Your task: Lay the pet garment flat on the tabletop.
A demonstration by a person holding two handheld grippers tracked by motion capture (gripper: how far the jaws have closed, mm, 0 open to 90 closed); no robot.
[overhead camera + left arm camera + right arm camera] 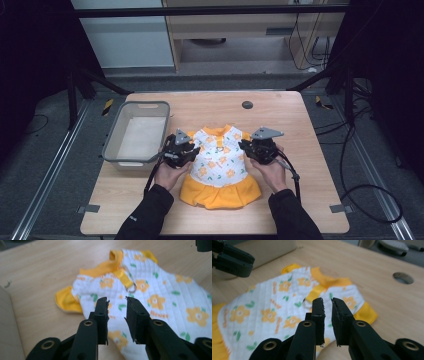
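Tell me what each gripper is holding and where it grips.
Nothing is held. The left gripper and right gripper hover over the dress with a gap between their jaws and no fabric caught.

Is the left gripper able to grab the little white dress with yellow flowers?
Probably yes: the left gripper hangs just above the dress, jaws slightly apart, with nothing between them.

bin (111, 138): grey, on the worktop's left side, white inside | worktop (300, 150): light wood | hole (247, 105): small, dark, round, near the worktop's far edge | floor (60, 150): grey
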